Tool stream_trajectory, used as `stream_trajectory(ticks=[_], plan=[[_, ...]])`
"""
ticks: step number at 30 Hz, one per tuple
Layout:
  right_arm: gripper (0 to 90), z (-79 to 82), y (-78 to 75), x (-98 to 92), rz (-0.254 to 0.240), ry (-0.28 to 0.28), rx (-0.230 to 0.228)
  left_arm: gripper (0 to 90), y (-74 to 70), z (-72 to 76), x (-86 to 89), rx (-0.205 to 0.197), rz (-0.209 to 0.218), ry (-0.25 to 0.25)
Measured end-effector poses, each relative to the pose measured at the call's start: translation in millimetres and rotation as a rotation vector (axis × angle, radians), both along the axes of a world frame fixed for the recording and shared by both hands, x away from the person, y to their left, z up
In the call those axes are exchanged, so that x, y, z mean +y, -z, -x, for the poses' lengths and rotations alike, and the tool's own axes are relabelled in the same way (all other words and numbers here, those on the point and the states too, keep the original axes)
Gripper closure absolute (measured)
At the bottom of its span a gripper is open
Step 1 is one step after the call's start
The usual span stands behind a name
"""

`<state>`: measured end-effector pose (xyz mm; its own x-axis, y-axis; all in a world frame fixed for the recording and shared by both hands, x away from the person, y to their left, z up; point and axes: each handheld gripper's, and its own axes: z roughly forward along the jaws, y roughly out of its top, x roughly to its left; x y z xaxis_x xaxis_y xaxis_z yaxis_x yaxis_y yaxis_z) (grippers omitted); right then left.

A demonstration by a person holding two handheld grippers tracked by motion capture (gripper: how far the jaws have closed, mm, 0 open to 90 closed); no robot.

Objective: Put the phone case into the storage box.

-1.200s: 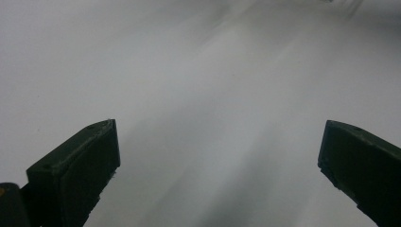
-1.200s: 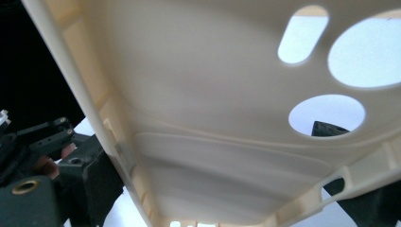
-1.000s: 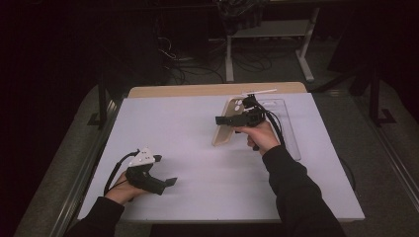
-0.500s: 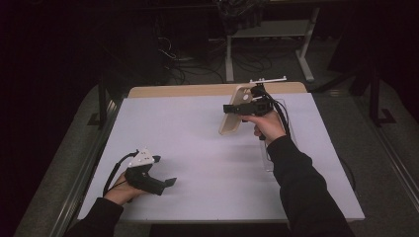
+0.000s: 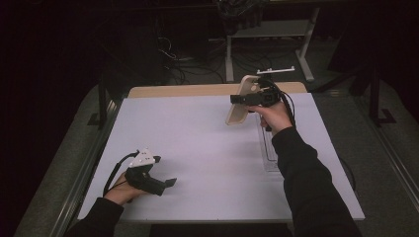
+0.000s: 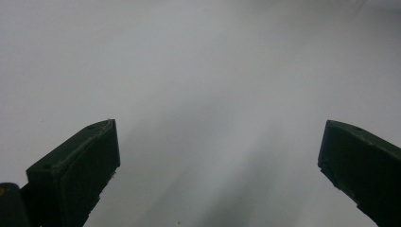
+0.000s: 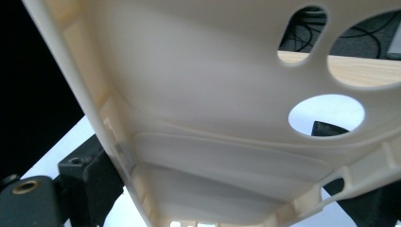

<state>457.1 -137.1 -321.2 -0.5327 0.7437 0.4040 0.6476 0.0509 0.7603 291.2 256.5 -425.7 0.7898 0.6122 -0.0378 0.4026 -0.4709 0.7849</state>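
Phone case [image 5: 240, 100] hung lifted off the table [image 5: 197, 138], clamped in the right gripper [image 5: 236, 100], while the left gripper [image 5: 170, 183] rested wide open and empty; setting it down looked next.

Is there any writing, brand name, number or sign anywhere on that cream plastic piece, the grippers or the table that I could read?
None can be read.
Cream plastic piece, held in the right hand-held gripper: bare, with round and oval holes, no lettering.
Left hand-held gripper: black jaws and a grey plate, no label to make out.
White table: blank.
Dark background behind the table: too dim to tell any text.
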Motion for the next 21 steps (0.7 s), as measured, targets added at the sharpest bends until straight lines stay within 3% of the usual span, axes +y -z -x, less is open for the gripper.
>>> stream_trajectory(ticks=[21], plan=[[8.0, -17.9, -20.3, -41.9, 0.044, 0.136, -0.006, 0.0, 0.0, -0.8, 0.9, 0.009, -0.01, -0.007]])
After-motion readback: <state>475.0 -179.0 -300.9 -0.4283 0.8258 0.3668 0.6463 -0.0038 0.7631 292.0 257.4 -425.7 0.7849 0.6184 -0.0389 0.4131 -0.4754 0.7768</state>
